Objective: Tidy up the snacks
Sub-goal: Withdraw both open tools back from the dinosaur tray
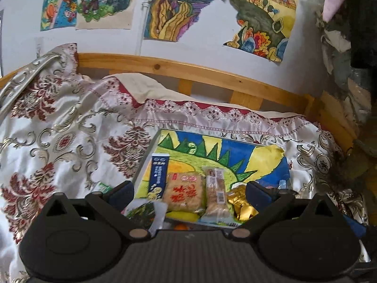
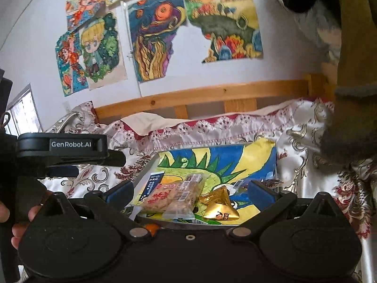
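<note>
Snacks are lying in a loose row on a crayon dinosaur drawing (image 1: pixel 212 151), which is serving as a mat on the patterned bedspread (image 1: pixel 59 129) — likely so the packets are staying together and off the slippery satin.

Left tongs (image 1: pixel 189 189): fingers spread wide, pinching nothing, hovering just short of the row. Directly ahead between the fingers are sitting a rice cracker pack (image 1: pixel 185 192) with red characters and a long clear-wrapped biscuit bar (image 1: pixel 215 193), touching side by side. Toward the left finger a blue stick sachet (image 1: pixel 158 174) is lying lengthwise; by the right finger a gold foil packet (image 1: pixel 242 206) is crumpling against the bar. Below the left finger a green-printed wrapper (image 1: pixel 141 212) is hanging off the mat's near edge; something orange (image 1: pixel 181 226) is peeking out at the gripper body — cannot tell what.

Right tongs (image 2: pixel 190 191): also spread, empty. From this side the cracker pack and bar are sitting left of centre, the gold packet just right of centre, nearest the gap. The left gripper is showing far left, held by a hand (image 2: pixel 14 221).

Judgement: sorting is barely underway. The foil packet is looking like the right tongs' easiest pick, though foil may be slipping when squeezed.
</note>
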